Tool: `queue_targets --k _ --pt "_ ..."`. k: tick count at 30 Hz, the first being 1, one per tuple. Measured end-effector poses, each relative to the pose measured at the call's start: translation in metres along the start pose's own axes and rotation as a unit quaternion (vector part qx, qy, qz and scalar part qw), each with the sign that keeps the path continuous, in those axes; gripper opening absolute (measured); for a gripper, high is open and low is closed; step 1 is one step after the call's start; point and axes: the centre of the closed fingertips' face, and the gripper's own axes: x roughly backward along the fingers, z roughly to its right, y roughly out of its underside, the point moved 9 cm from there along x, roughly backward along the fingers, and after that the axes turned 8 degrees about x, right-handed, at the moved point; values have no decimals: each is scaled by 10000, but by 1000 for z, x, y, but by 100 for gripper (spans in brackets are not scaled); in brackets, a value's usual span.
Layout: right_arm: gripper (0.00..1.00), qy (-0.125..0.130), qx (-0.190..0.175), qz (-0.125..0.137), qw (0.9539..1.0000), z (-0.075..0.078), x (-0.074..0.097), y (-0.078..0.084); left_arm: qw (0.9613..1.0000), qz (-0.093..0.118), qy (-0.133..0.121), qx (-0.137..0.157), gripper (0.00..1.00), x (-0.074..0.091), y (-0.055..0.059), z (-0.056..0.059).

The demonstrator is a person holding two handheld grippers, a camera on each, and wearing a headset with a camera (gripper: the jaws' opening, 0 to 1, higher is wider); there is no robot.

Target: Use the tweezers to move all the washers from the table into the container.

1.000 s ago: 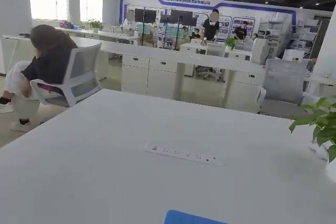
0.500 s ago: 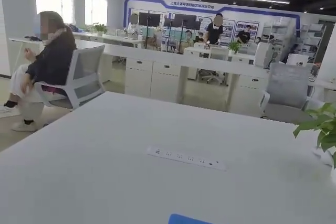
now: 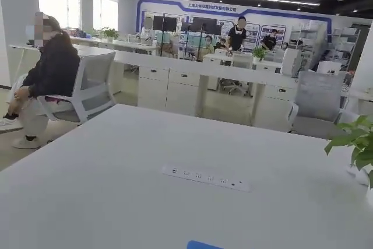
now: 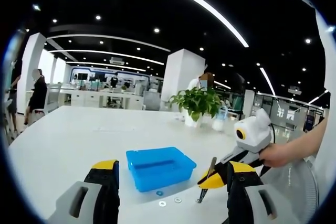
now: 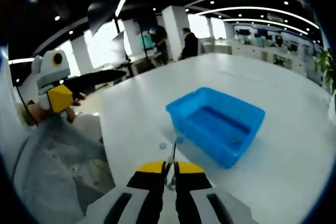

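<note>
A white table (image 3: 116, 190) in an open office. The left gripper (image 4: 172, 166) hangs low over it with its two yellow-tipped jaws spread wide apart, nothing between them. Straight ahead of those jaws sits the blue container (image 4: 160, 166), a shallow open tray. Between that gripper and the tray's near wall, three small washers (image 4: 177, 200) lie on the table, close together.

The right gripper (image 4: 212, 178) comes in from the right of the left one, a hand (image 4: 278, 155) gripping it. Its jaws are pressed together on the tweezers (image 5: 174, 153), which stick out forward from the jaw tips and slant down to the table. The tweezer tip is close to the washers, just to their right as the left gripper faces them; whether it touches one cannot be told. From the right gripper, the container lies ahead and to the right, and what looks like one small ring lies on its floor.

Beyond the container from the left gripper stands a potted plant (image 4: 197, 103). In the head view a white power strip (image 3: 207, 178) lies flat in the middle of the table, and at a far desk a person (image 3: 49, 74) sits in an office chair (image 3: 93, 91).
</note>
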Motion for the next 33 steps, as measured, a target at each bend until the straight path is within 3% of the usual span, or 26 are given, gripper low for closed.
queue_targets --k 5,10,17,23,26,31,33 --pt "4 -130 630 -187 9978 -8 -1 -3 10000 -30 6 -15 86 0 1 0" --pt "4 -214 905 -231 9954 -16 -6 -6 10000 -45 6 -31 85 0 1 0" --pt "4 -183 740 -260 9968 -9 -4 -1 10000 91 1 5 86 1 -2 1" --pt "4 -174 885 -366 9953 -10 -4 5 9999 141 2 45 86 2 -3 1" --pt "4 -146 795 -312 9962 -12 -5 4 10000 72 -25 34 86 1 -2 0" --pt "4 -108 975 -302 9947 -14 -9 1 10000 -12 -31 42 85 0 0 -1" --pt "4 -82 794 -211 9966 -14 -11 1 9999 -131 18 59 85 -2 2 0"
